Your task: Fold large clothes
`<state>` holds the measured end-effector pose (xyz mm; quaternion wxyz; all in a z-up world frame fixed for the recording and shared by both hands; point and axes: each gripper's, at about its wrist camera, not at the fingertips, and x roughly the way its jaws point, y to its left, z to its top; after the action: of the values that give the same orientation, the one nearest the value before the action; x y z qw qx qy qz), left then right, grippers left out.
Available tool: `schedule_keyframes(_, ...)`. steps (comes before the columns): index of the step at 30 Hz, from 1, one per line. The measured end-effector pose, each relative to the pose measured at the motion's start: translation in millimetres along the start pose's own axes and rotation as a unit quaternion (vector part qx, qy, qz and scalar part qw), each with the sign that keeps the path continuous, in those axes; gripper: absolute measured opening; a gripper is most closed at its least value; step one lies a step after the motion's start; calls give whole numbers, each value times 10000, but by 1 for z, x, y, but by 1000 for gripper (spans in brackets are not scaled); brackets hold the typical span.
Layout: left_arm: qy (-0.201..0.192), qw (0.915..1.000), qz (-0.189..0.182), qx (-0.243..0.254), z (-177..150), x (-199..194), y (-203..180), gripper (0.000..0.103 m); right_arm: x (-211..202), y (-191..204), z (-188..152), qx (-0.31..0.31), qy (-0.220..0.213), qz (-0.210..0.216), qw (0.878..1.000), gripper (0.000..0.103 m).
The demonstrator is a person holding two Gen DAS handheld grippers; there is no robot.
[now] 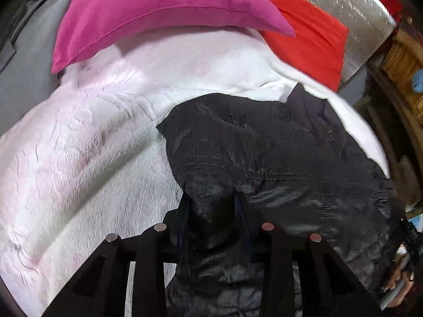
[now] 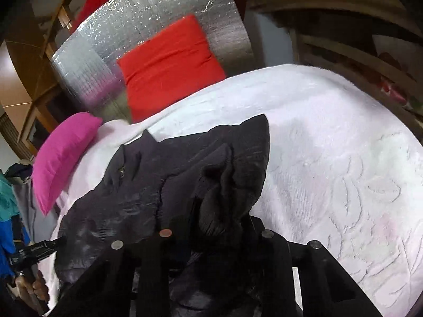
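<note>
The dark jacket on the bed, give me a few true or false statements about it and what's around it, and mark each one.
1. The dark jacket lies on a white bedspread. True.
2. The left tool is open and clear of the fabric. False: it is shut on a fold of the jacket.
3. The right tool grips a bunched part of the jacket. True.
4. The pink pillow lies on top of the jacket. False: it sits apart from it, at the head of the bed.
5. The red cushion leans against a silver padded panel. True.
6. The jacket is already folded into a neat rectangle. False: it is rumpled and partly lifted.
</note>
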<state>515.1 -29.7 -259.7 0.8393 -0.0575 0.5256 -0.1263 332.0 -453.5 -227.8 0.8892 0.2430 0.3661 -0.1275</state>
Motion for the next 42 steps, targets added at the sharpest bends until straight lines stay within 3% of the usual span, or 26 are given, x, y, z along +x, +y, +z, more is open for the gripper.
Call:
schedule_keyframes(3, 26, 9978, 477, 458, -9, 12, -16, 41, 30, -19, -16, 229, 419, -144, 9988, 32)
schedule_keyframes(8, 34, 9977, 523, 432, -13, -10, -15, 41, 3, -34, -12, 677, 448, 319, 9962, 36)
schedule_keyframes(9, -69, 9968, 589, 530, -17, -21, -17, 41, -4, -35, -11, 706, 427, 372, 9959, 38)
schedule_keyframes(10, -136, 9962, 610, 603, -19, -28, -17, 45, -9, -38, -9, 714, 393, 396, 9959, 48)
schedule_keyframes(11, -193, 9959, 565, 685, -23, -37, -18, 57, -16, -42, -9, 735, 351, 431, 9957, 57)
schedule_keyframes(12, -216, 9961, 488, 702, -26, -42, -16, 64, -21, -47, -11, 798, 306, 516, 9950, 74)
schedule_keyframes(13, -269, 9967, 334, 692, -28, -48, -11, 72, -26, -52, -9, 927, 246, 645, 9933, 76)
schedule_keyframes(16, -239, 9983, 70, 522, -28, -52, 1, 72, -19, -55, -1, 1190, 155, 823, 9894, 76)
schedule_keyframes(18, -2, 9995, -66, 314, -23, -38, 7, 72, 1, -53, 5, 1354, 387, 809, 9867, 76)
schedule_keyframes(20, 328, 9990, -258, 138, -23, -18, 8, 72, 21, -53, 6, 1462, 680, 772, 9839, 74)
schedule_keyframes(21, 371, 9989, -256, 113, -25, -12, 8, 72, 29, -51, 4, 1471, 789, 776, 9829, 60)
schedule_keyframes(22, 351, 9989, -260, 171, -29, -8, 5, 61, 35, -43, 1, 1334, 870, 801, 9840, 38)
schedule_keyframes(26, 137, 9985, -13, 533, -40, -14, -6, 40, 10, -11, -9, 349, 385, 358, 9980, 28)
schedule_keyframes(29, -13, 9974, 64, 717, -45, -24, -6, 36, -20, -2, -11, 245, -70, 554, 9981, 26)
schedule_keyframes(31, 89, 9968, 208, 765, -48, -17, -3, 38, -21, -5, -17, 280, -95, 540, 9981, 27)
schedule_keyframes(34, 194, 9959, 438, 762, -48, -15, -9, 41, 9, -11, -28, 381, 465, 198, 9980, 36)
schedule_keyframes(35, 210, 9957, 507, 752, -49, -21, -12, 40, 6, -12, -30, 440, 417, 216, 9979, 36)
schedule_keyframes(36, 172, 9954, 552, 768, -50, -29, -14, 40, -3, -13, -30, 488, 344, 243, 9979, 43)
schedule_keyframes(37, 97, 9952, 583, 784, -51, -37, -16, 40, -12, -14, -29, 530, 298, 290, 9977, 64)
schedule_keyframes(39, -187, 9951, 590, 776, -57, -64, -19, 42, -36, -19, -31, 645, 62, 492, 9967, 78)
schedule_keyframes(40, -397, 9952, 479, 749, -63, -81, -21, 51, -52, -20, -35, 706, -152, 626, 9954, 78)
schedule_keyframes(41, -565, 9956, 258, 695, -71, -96, -23, 66, -65, -19, -40, 709, -298, 798, 9938, 78)
schedule_keyframes(42, -640, 9962, -26, 596, -79, -106, -25, 73, -75, -19, -43, 708, -332, 915, 9927, 78)
